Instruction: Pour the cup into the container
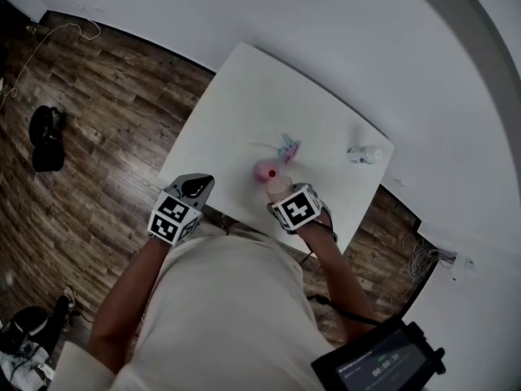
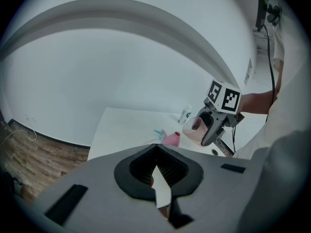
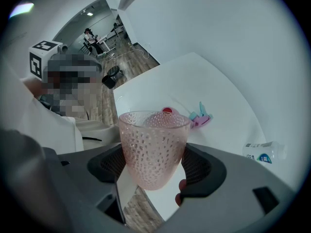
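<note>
My right gripper (image 3: 153,165) is shut on a translucent pink dimpled cup (image 3: 153,147). In the left gripper view the cup (image 2: 193,128) leans with its mouth toward the pink container (image 2: 171,139). That container (image 1: 263,171) stands near the table's front edge, with a red spot at its narrow mouth (image 3: 167,111). In the head view the cup (image 1: 278,187) is right beside it, just nearer me, in the right gripper (image 1: 281,192). My left gripper (image 1: 195,188) is shut and empty at the table's front left edge, its jaws (image 2: 158,168) pointing at the table.
A blue and purple clip-like toy (image 1: 287,147) lies just beyond the container. A small white bottle (image 1: 364,155) lies on its side near the far right corner of the white table (image 1: 236,104). Wood floor surrounds the table, with a dark bag (image 1: 45,139) at left.
</note>
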Tool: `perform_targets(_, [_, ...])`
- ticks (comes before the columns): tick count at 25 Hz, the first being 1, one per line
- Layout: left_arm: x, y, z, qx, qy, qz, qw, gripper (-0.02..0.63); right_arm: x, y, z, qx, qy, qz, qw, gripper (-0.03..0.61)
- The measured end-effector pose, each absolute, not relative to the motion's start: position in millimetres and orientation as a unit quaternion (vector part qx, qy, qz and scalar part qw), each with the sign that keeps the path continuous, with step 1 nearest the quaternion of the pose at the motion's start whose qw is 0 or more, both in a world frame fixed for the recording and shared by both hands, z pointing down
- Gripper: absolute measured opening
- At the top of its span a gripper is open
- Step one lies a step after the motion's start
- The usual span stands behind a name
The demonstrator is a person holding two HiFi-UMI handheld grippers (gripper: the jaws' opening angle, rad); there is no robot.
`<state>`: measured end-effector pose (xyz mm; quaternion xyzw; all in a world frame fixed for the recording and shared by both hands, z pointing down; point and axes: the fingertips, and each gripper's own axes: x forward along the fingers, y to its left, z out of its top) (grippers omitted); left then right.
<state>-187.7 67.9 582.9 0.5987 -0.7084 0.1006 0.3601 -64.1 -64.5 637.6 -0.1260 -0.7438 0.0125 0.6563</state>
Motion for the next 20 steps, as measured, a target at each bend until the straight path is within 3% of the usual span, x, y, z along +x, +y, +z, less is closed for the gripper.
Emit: perform_targets(20, [-194.6,72.0,587.1,0.598,-0.708,0.097,0.362,0.011,-66.8,-66.7,637.8,-0.124,-0.731,0.008,0.671,0.360])
